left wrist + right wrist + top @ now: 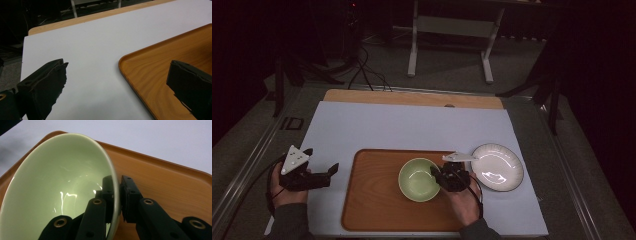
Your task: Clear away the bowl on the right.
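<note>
High view: wooden tray [372, 200] takes the mat's near half, green bowl [419, 179] sits right of its center. Right gripper [438, 176] has pinched the bowl's rim at 3 o'clock, so it's nearer. Left gripper [333, 172], jaws wide and empty, waits out at 9.

Left gripper [333, 171]: jaws spread wide, nothing between the fingers.
Right gripper [117, 191]: jaws clamped, one finger either side of a thin wall.
</note>
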